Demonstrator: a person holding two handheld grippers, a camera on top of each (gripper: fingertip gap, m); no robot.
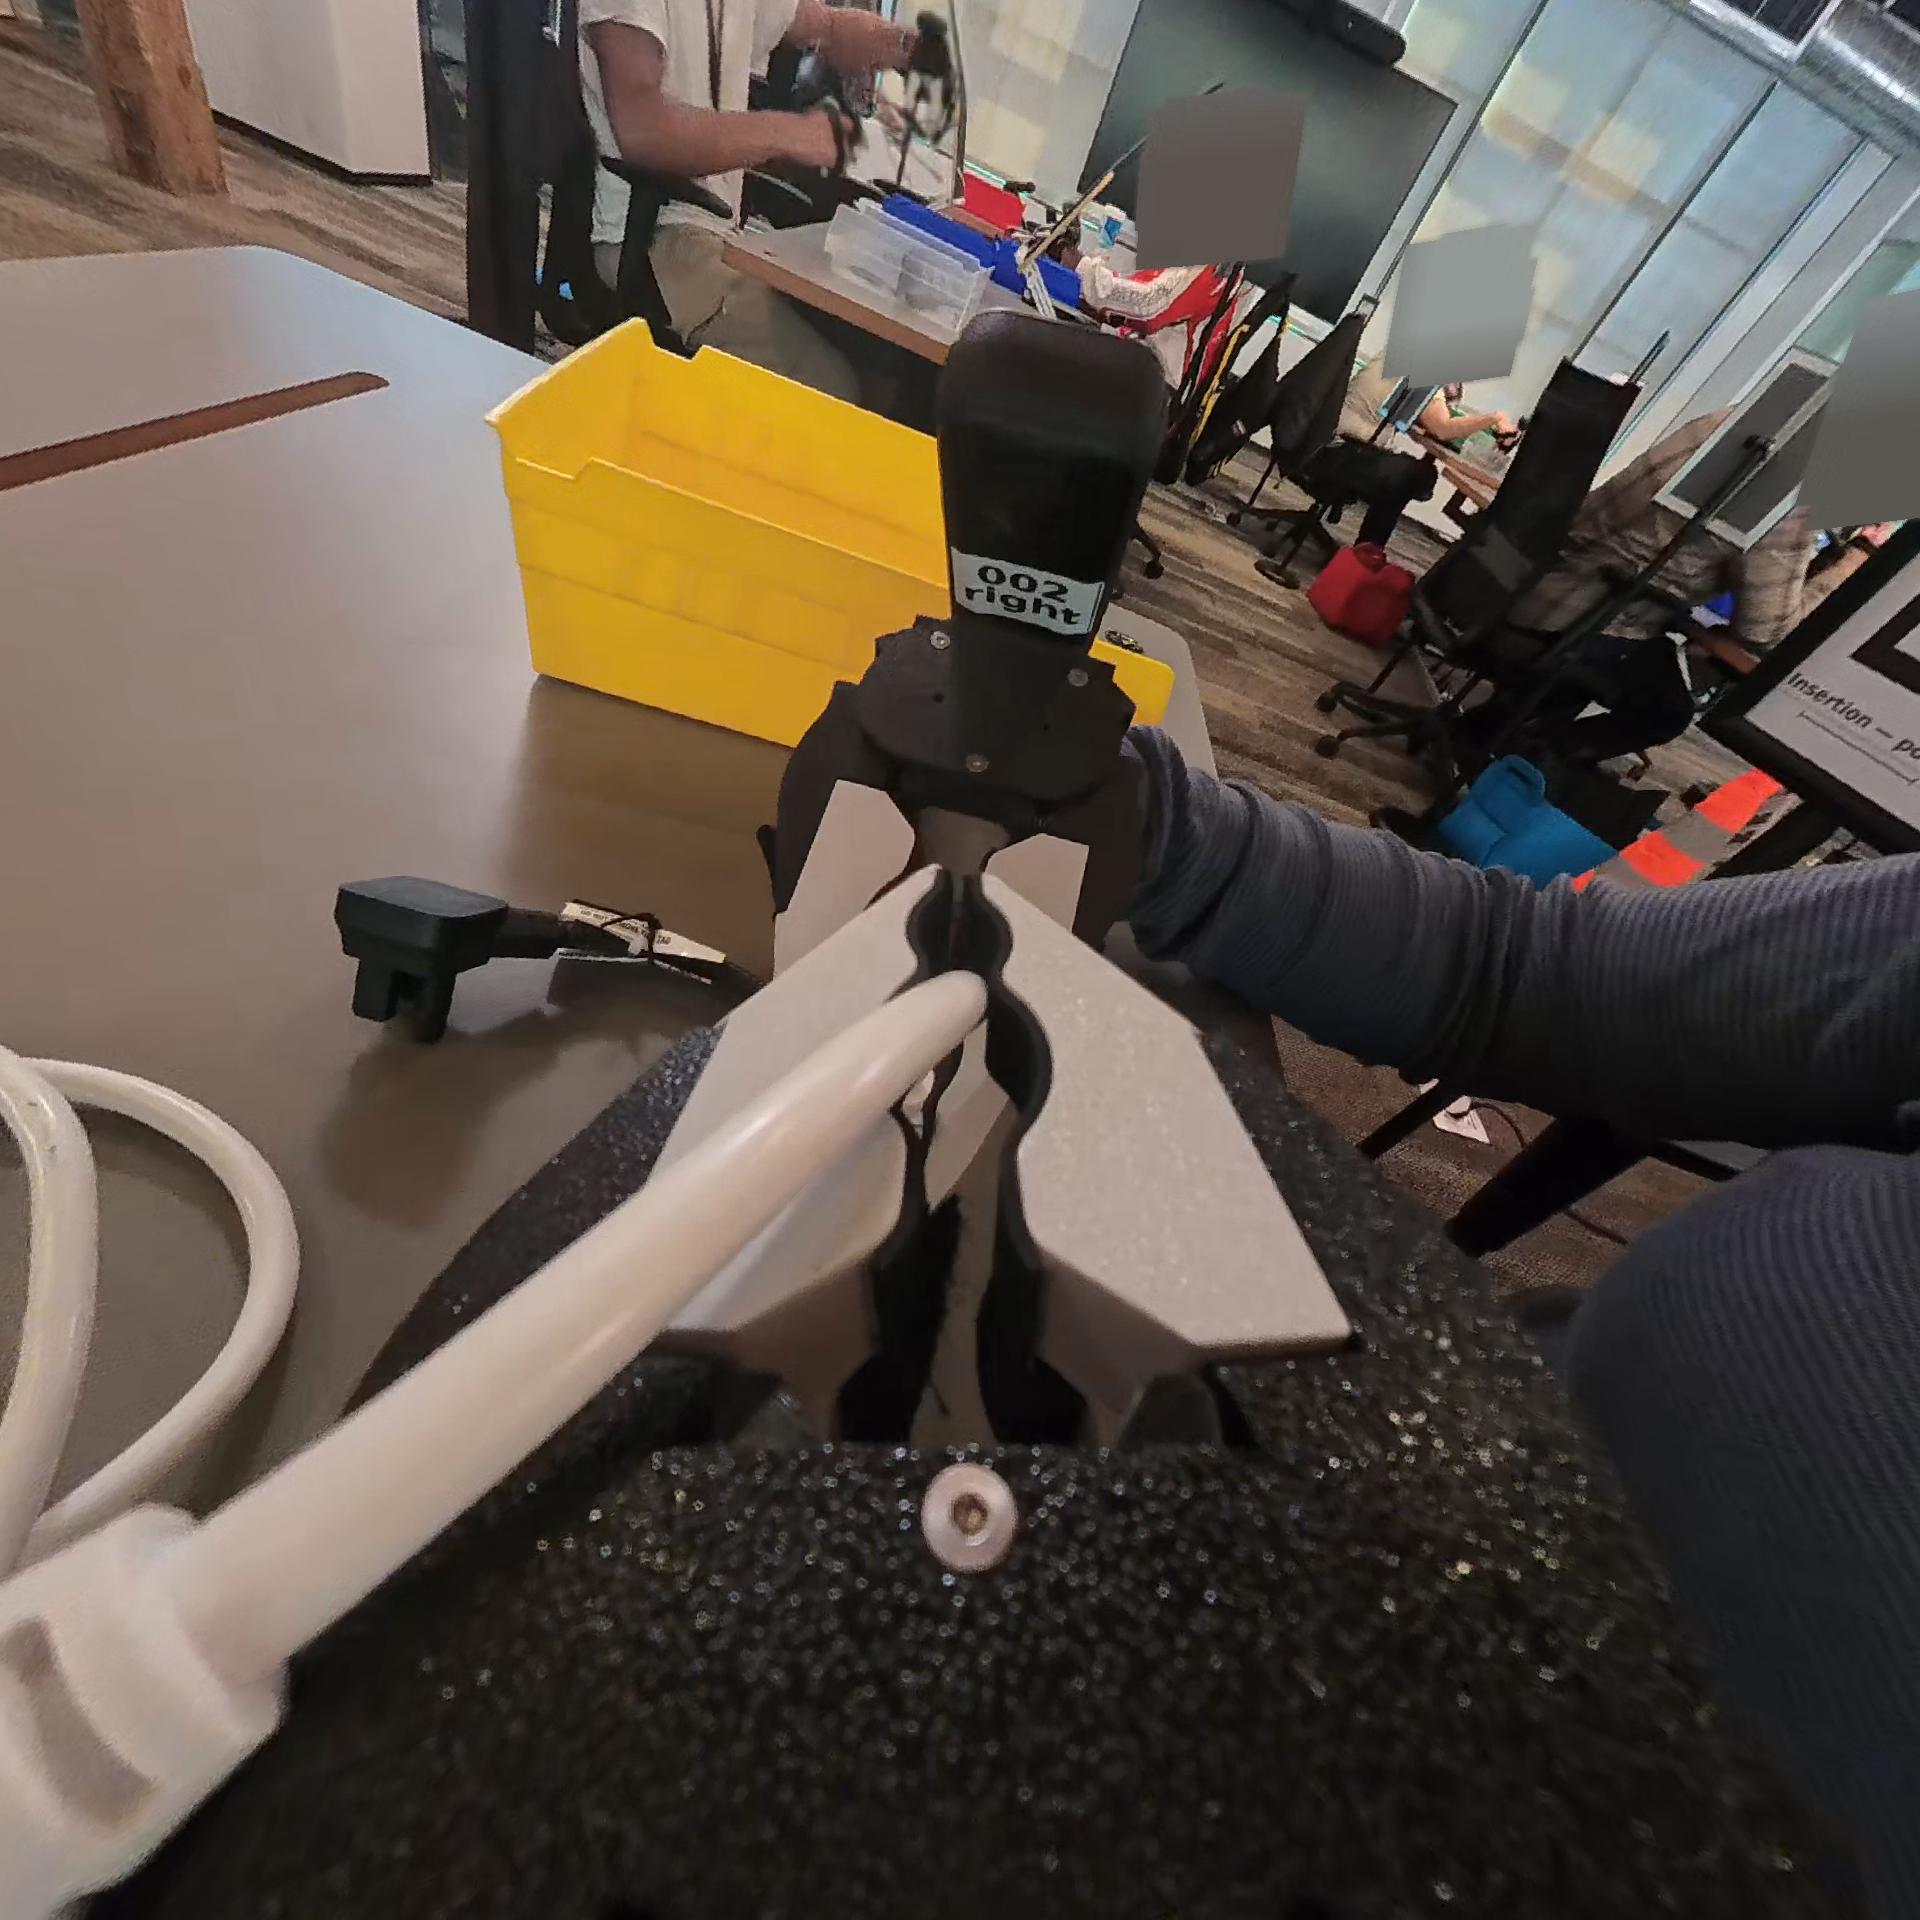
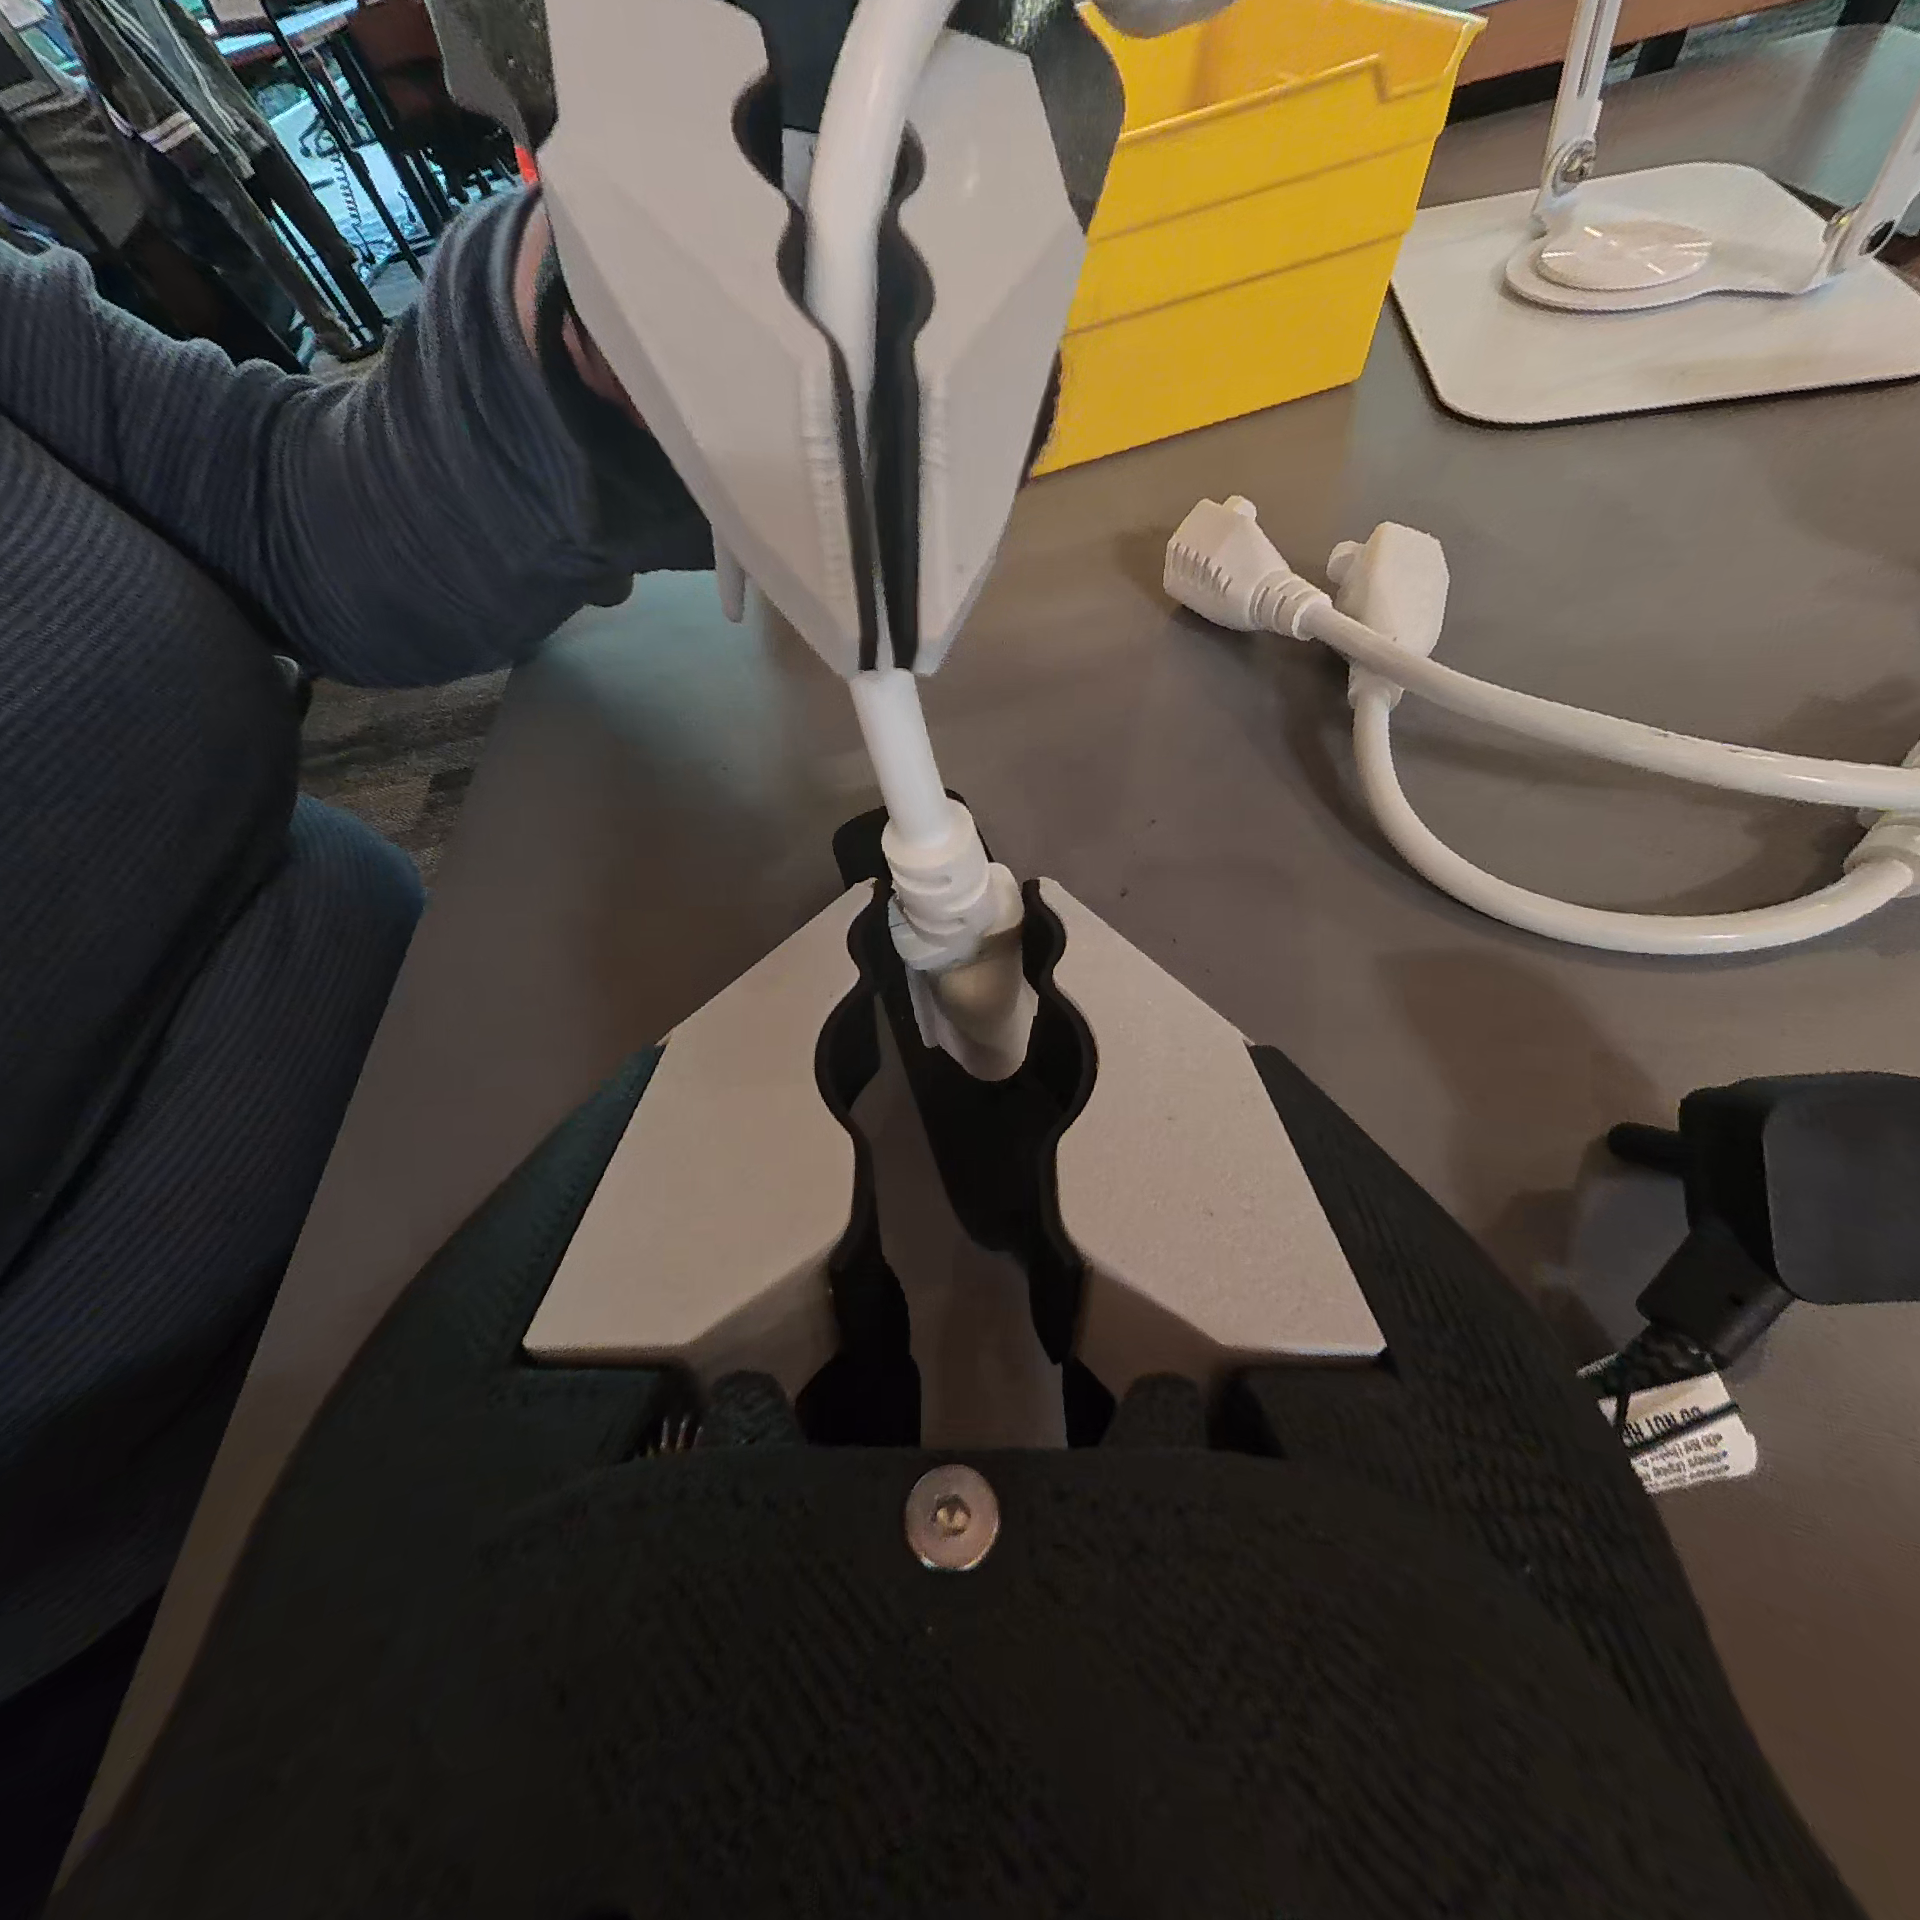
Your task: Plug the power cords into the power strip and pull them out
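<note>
My left gripper [image 1: 961, 914] is shut on a white power cord [image 1: 644, 1195]; in the right wrist view it [image 2: 883, 655] comes down from above, clamping that cord [image 2: 904, 748]. My right gripper [image 2: 956, 914] is shut on the cord's white plug [image 2: 951, 914] at its ribbed end, just above the grey table [image 2: 1195, 831]. The right gripper [image 1: 971, 842] faces mine tip to tip. A dark shape lies between the right fingers under the plug; I cannot tell what it is. A black plug [image 1: 416, 935] with a tagged cord lies on the table and shows at the right [image 2: 1808, 1184].
A yellow bin [image 1: 717, 540] stands behind the grippers [image 2: 1247, 208]. Two more white plugs [image 2: 1226, 561] with looped cords lie at the right. A white stand base [image 2: 1662, 291] sits at the far right. A person's blue sleeve [image 1: 1455, 956] reaches in. Chairs and people are beyond the table. The gap from one gripper's tips to the other's is roughly 8 cm.
</note>
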